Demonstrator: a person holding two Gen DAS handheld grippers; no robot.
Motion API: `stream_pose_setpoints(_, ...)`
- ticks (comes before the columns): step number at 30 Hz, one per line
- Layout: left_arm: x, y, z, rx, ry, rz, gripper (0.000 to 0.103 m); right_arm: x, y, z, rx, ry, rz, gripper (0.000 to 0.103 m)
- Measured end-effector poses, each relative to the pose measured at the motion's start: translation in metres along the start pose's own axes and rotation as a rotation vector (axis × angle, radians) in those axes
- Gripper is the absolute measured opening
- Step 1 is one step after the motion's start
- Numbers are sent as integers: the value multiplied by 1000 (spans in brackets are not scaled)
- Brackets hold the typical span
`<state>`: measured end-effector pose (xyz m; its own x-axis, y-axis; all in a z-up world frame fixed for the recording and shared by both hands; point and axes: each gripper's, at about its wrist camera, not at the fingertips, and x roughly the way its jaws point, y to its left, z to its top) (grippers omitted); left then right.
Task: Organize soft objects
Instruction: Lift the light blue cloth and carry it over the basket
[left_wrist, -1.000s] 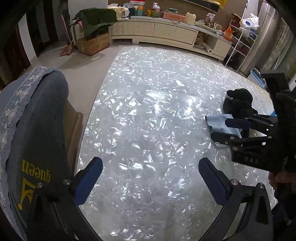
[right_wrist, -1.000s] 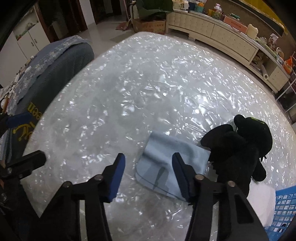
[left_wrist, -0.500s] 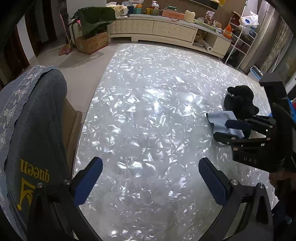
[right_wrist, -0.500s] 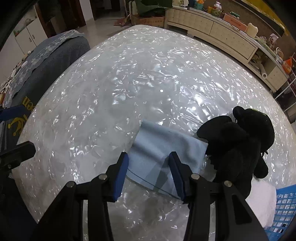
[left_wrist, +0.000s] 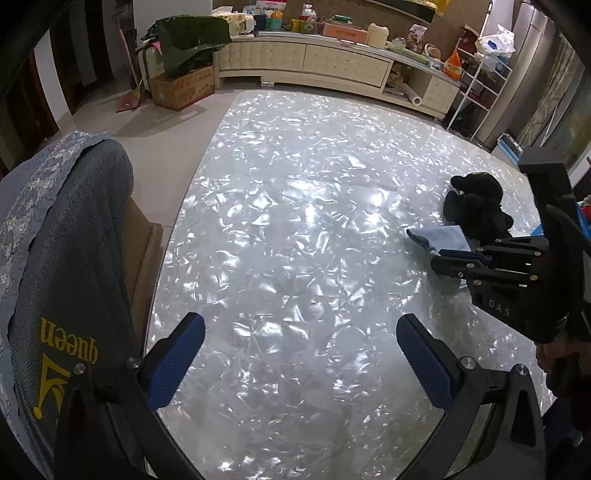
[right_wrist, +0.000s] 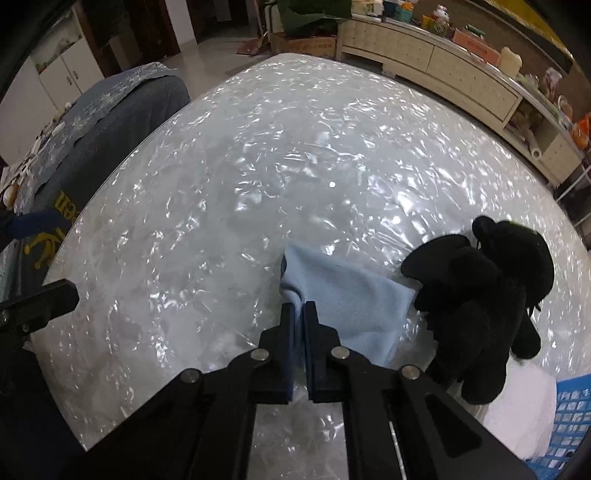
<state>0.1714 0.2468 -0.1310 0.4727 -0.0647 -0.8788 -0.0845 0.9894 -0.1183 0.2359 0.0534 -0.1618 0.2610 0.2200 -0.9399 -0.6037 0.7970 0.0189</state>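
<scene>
A light blue cloth (right_wrist: 347, 295) lies on the shiny white table (right_wrist: 258, 184), its near left edge bunched up. My right gripper (right_wrist: 300, 308) is shut on that edge; it also shows in the left wrist view (left_wrist: 439, 258), pinching the cloth (left_wrist: 439, 236). A black plush toy (right_wrist: 484, 291) lies just right of the cloth, touching it; it shows in the left wrist view (left_wrist: 476, 206) too. My left gripper (left_wrist: 299, 354) is open and empty, low over the table's near left part.
A blue basket (right_wrist: 569, 413) and a white soft item (right_wrist: 517, 410) sit at the right, near the toy. A chair with a grey-blue cover (left_wrist: 62, 258) stands at the table's left edge. A long cream cabinet (left_wrist: 332, 66) stands beyond the table.
My right gripper moved forward over the blue cloth's near edge and closed on it, bunching the edge. The left gripper stayed open and nearly still.
</scene>
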Motion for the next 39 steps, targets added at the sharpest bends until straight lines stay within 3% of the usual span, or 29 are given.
stream_pose_setpoints(10,-23,-19,-4,23,-30,-20,103,-51,2,-16,-12,-72,49,4)
stream_pose_setpoints(16,-45,-36,-5,-2,-55,-42,103,-97,-3,-25,21,-137,92,4)
stream_pose_setpoints(21,-65,-59,-3,39,-85,-36,103,-128,-19,-40,71,-175,136,4)
stream_pose_setpoints(26,-78,-91,-7,119,-85,-46,103,-147,-34,-53,105,-215,127,4)
stream_pose_setpoints(29,-83,-108,-10,135,-70,-92,103,-160,-48,-63,131,-235,119,4)
stream_pose_setpoints(39,-81,-166,-6,220,-24,-122,103,-227,-118,-113,242,-341,47,4)
